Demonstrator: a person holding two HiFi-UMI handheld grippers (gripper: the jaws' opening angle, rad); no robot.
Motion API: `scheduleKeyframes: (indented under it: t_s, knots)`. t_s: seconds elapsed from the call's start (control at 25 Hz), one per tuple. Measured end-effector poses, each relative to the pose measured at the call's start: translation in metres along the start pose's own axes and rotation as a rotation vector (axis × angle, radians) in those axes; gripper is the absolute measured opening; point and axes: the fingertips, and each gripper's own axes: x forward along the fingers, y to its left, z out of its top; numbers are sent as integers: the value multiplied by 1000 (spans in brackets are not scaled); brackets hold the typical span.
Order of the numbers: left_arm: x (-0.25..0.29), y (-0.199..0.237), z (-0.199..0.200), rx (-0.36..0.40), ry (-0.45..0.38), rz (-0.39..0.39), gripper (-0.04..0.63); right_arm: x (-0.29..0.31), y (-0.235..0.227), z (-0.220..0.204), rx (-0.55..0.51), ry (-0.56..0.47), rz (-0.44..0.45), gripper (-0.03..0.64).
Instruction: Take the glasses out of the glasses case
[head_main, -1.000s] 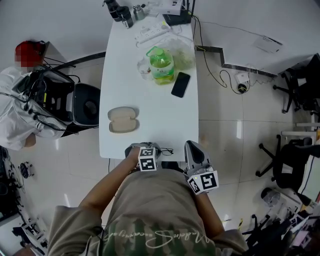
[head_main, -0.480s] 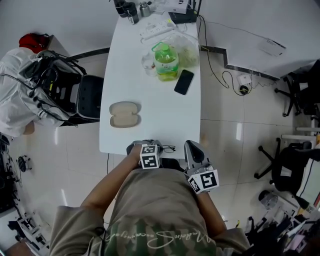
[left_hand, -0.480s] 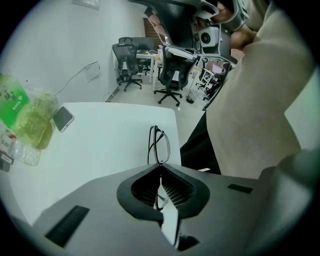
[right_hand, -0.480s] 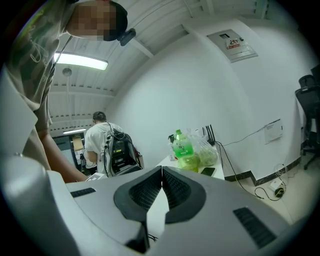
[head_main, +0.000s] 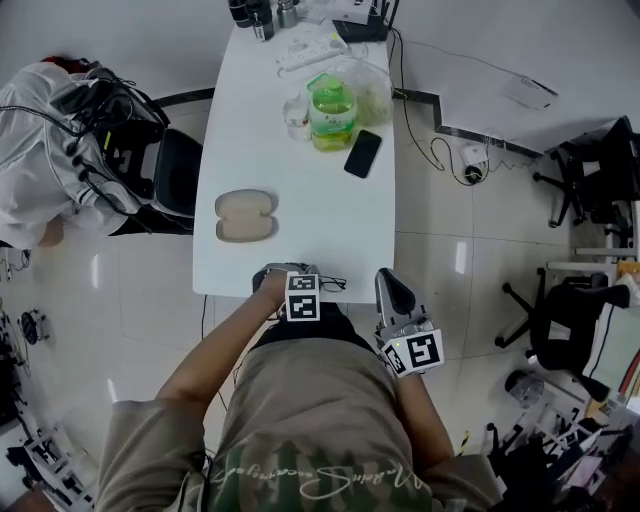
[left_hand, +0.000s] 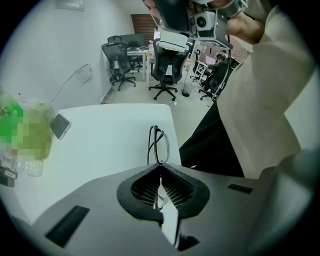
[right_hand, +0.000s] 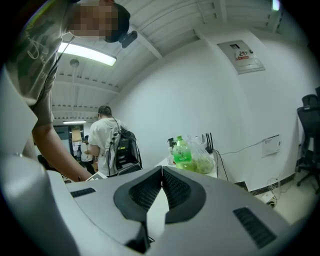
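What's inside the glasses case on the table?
Only pale lining shows in the open glasses case; the glasses are out, gripped by the left hand-held gripper. Whatever lies under the case is covered.

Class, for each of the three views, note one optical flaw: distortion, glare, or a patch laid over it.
Head view: wide-angle bending, glare streaks on the floor tiles. Left gripper view: fisheye with dark corners; a mosaic patch overlies the green bottle, the glasses look sharp. Right gripper view: fisheye too; the ceiling light blows out.
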Motion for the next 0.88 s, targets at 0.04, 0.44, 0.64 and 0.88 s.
scheduleKeyframes:
  t_s: [0.04, 0.44, 0.64, 0.88]
  knots:
    - [-1, 1, 2, -1, -3, -1, 15, -3, -2, 2, -10, 4, -10, 12]
    - [-2, -3, 18, -21, -47, 26, 15, -47, -9, 11, -62, 20, -74, 12]
    - [-1, 1, 31, -76, -39, 50, 15, -63, -17, 10, -57, 17, -3, 12]
    - [8, -6, 53, -161, -11, 76, 15, -65, -40, 10, -66, 43, 180, 12]
